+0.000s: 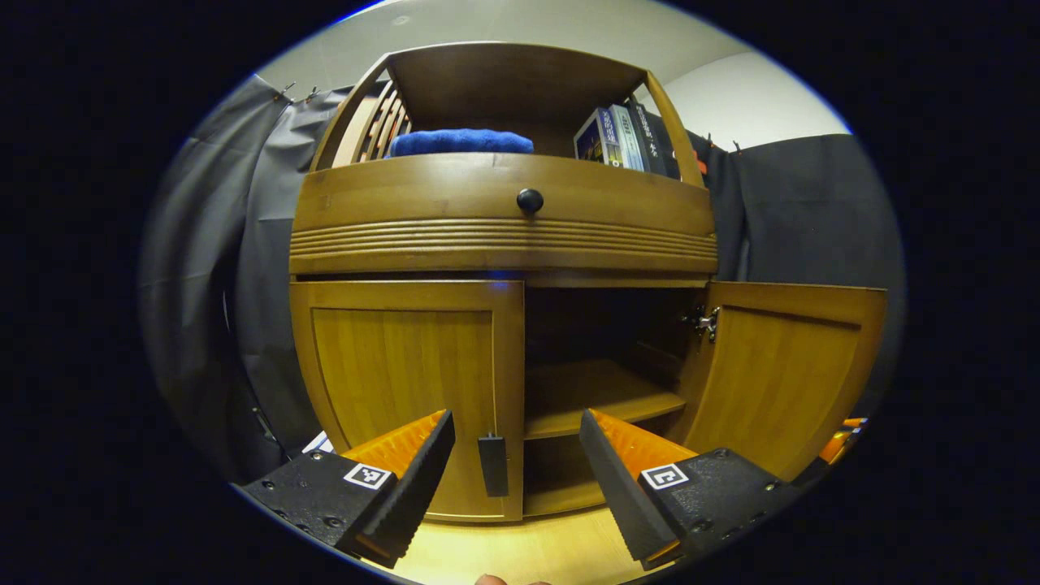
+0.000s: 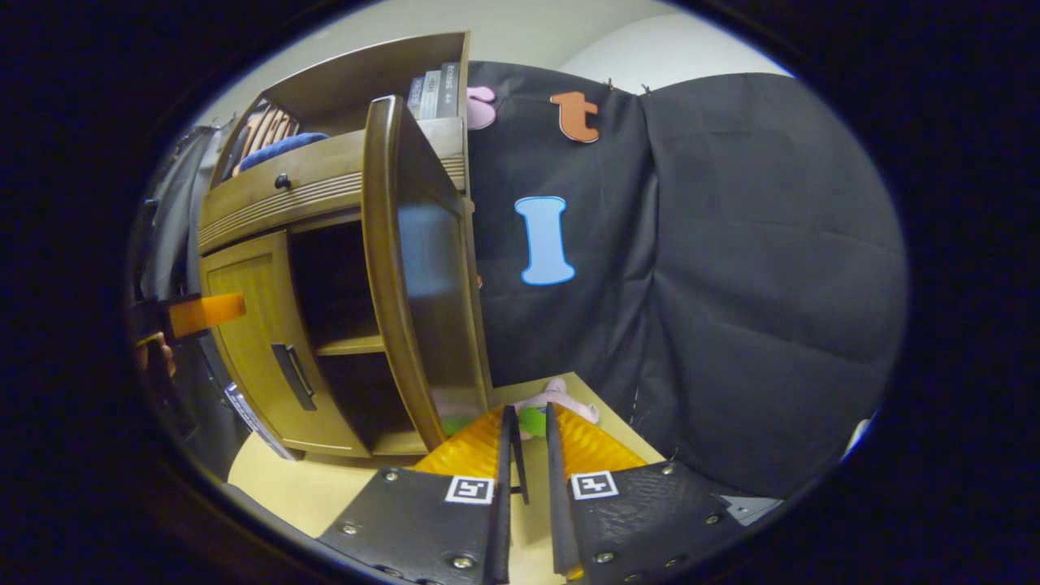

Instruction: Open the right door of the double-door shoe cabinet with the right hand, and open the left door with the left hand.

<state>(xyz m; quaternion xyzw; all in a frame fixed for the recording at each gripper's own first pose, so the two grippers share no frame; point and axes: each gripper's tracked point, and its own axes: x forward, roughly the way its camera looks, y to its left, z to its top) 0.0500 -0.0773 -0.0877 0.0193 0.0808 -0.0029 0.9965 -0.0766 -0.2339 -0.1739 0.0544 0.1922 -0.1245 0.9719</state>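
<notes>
Left gripper (image 1: 513, 451) spread wide, holding nothing. Left door (image 1: 406, 382) dead ahead, flush with cabinet; its dark handle (image 1: 492, 465) sits right between my fingers, slightly nearer left one, no contact. Right door (image 1: 780, 374) swung out past my right finger, shelf (image 1: 597, 394) exposed behind. Right gripper (image 2: 528, 443) nearly pinched together, nothing in it, right door's edge just up-left of tips.
</notes>
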